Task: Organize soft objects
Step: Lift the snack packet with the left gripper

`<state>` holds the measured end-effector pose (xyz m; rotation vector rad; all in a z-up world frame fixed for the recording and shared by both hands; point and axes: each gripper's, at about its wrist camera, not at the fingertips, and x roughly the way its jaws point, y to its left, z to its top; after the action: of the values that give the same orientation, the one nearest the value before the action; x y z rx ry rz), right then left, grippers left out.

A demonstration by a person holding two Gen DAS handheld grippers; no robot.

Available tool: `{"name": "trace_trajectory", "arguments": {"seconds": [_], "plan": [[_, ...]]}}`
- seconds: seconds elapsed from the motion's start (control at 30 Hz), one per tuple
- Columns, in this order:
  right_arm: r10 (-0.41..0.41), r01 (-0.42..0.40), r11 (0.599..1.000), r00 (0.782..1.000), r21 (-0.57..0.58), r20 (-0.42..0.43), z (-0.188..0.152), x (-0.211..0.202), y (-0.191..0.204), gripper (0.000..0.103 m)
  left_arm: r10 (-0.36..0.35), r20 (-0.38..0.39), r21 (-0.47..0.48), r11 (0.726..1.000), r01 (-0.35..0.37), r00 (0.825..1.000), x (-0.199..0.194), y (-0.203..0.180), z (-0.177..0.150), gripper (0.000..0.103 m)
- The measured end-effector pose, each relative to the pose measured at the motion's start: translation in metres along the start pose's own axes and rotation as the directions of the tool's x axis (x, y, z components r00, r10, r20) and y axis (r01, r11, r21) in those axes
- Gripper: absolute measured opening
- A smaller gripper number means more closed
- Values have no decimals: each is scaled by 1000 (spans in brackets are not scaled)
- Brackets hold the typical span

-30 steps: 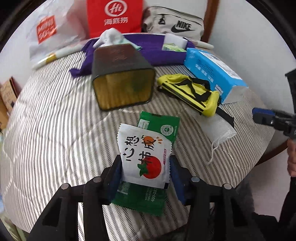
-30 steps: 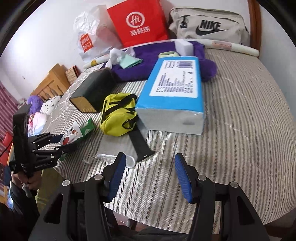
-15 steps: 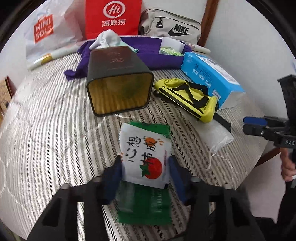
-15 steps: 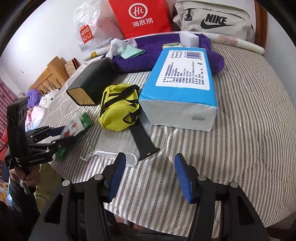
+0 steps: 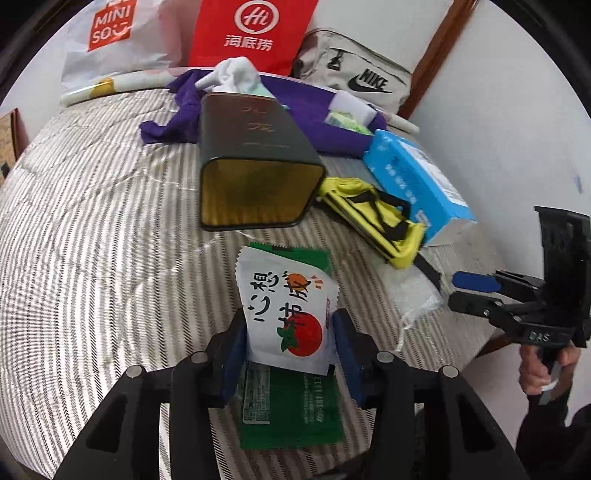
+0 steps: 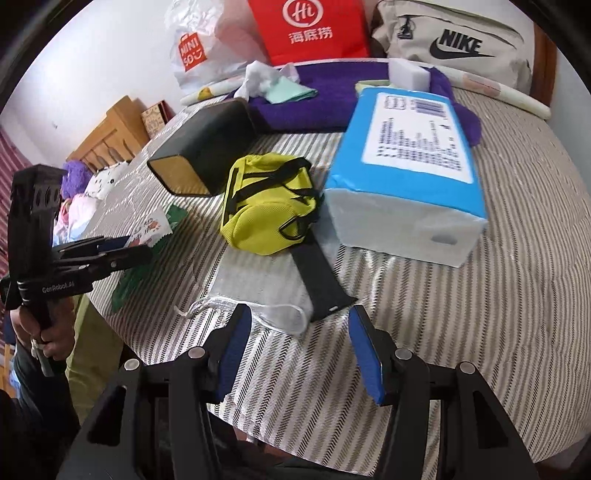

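My left gripper [image 5: 290,354] is shut on a white snack packet [image 5: 286,306] with a tomato print, held above a green packet [image 5: 291,402] lying on the striped cover. A dark tin box [image 5: 255,177] lies on its side just ahead, its gold-lined open mouth facing me. My right gripper [image 6: 301,350] is open and empty over a white mesh pouch [image 6: 258,291] and a black strap. A yellow pouch [image 6: 269,206] and a blue tissue pack [image 6: 410,162] lie beyond it.
A purple cloth [image 6: 321,99] with a white rag and a sponge lies at the back. A red bag [image 5: 251,33], a white Miniso bag [image 5: 110,33] and a beige Nike bag [image 6: 454,40] stand against the wall. The table edge is close in front.
My left gripper has lifted the white packet off the green one and carried it closer to the tin's mouth. My right gripper has moved forward over the mesh pouch, still open.
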<state>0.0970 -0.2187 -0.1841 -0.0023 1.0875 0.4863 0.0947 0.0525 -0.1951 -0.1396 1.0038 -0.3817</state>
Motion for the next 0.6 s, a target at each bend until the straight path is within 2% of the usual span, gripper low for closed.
{"name": "trace_trajectory", "arguments": {"seconds": [0.2, 0.37, 0.47, 0.6], "plan": [[-7, 7, 1000, 1000, -14, -18, 2, 7, 5, 54, -31, 7, -7, 1000, 31, 1000, 4, 1, 4, 42], [-12, 12, 1000, 1000, -14, -18, 3, 9, 5, 54, 34, 28, -6, 999, -34, 999, -2, 7, 10, 39], [-15, 15, 1000, 1000, -21, -16, 5, 12, 5, 54, 56, 27, -26, 998, -55, 998, -4, 16, 10, 39], [-65, 65, 997, 998, -40, 1, 11, 18, 8, 54, 61, 24, -53, 997, -60, 998, -6, 23, 9, 39]]}}
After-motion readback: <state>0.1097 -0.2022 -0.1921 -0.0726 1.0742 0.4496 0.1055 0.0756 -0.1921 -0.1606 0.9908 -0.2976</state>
